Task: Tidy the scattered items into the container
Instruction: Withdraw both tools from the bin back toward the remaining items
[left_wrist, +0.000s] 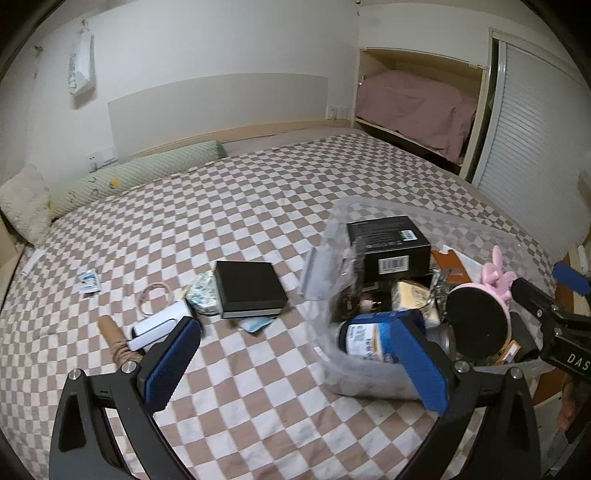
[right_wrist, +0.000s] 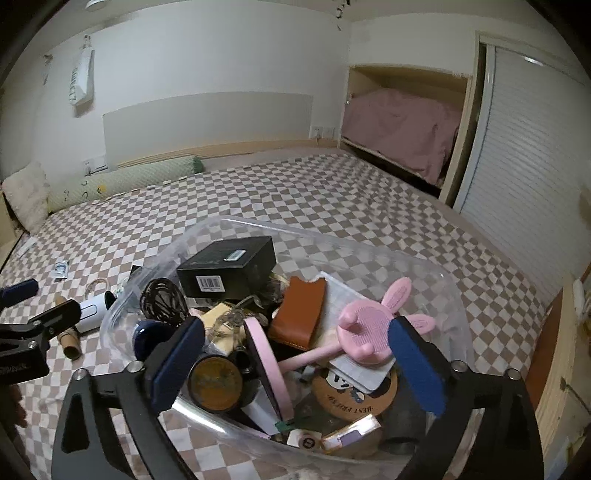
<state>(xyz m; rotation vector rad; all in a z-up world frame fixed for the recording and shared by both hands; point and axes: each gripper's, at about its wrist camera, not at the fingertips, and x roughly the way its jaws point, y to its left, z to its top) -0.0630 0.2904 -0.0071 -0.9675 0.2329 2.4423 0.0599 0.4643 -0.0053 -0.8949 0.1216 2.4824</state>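
Note:
A clear plastic container (right_wrist: 424, 266) sits on the checked bed, full of items: a black box (right_wrist: 229, 269), a pink rabbit brush (right_wrist: 369, 328), a brown case (right_wrist: 299, 314), a round pink mirror (right_wrist: 266, 369). My right gripper (right_wrist: 295, 365) is open and empty just above them. My left gripper (left_wrist: 295, 365) is open and empty over the bed beside the container's (left_wrist: 332, 240) left wall. Scattered to its left lie a black box (left_wrist: 251, 284), a white device (left_wrist: 159, 328), a cardboard tube (left_wrist: 110, 332), a hair band (left_wrist: 155, 295), a wrapped packet (left_wrist: 203, 295) and a small sachet (left_wrist: 88, 282).
A green bolster (left_wrist: 140, 173) and a white pillow (left_wrist: 26, 206) lie by the headboard. A closet with pink bedding (left_wrist: 417, 107) and a slatted sliding door (left_wrist: 532, 133) stand at the right. The bed's edge runs along the right side.

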